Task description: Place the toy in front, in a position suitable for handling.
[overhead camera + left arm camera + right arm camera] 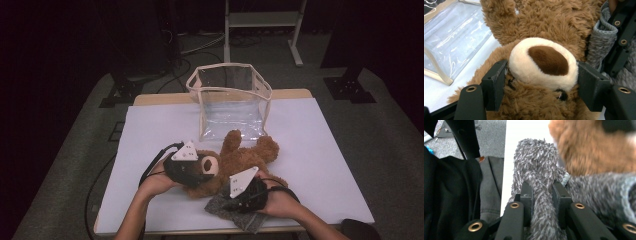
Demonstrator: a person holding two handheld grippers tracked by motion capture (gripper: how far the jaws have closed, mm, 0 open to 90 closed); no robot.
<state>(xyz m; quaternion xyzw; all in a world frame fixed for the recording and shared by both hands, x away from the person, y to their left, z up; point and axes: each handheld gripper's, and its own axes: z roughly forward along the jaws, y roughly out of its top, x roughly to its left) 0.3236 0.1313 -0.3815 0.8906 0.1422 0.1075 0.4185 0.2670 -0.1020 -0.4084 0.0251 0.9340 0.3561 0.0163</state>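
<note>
Here, both tools: teddy bear [235, 162], grey cloth [541, 202].

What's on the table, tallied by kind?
Brown plush teddy bear: 1
Grey fuzzy knitted garment: 1
Clear plastic bag with beige trim: 1
Black two-jaw tongs: 2, left and right
Total: 5

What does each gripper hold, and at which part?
The left gripper holds the teddy bear by its head, either side of the muzzle. The right gripper pinches a fold of the grey fuzzy cloth.
</note>
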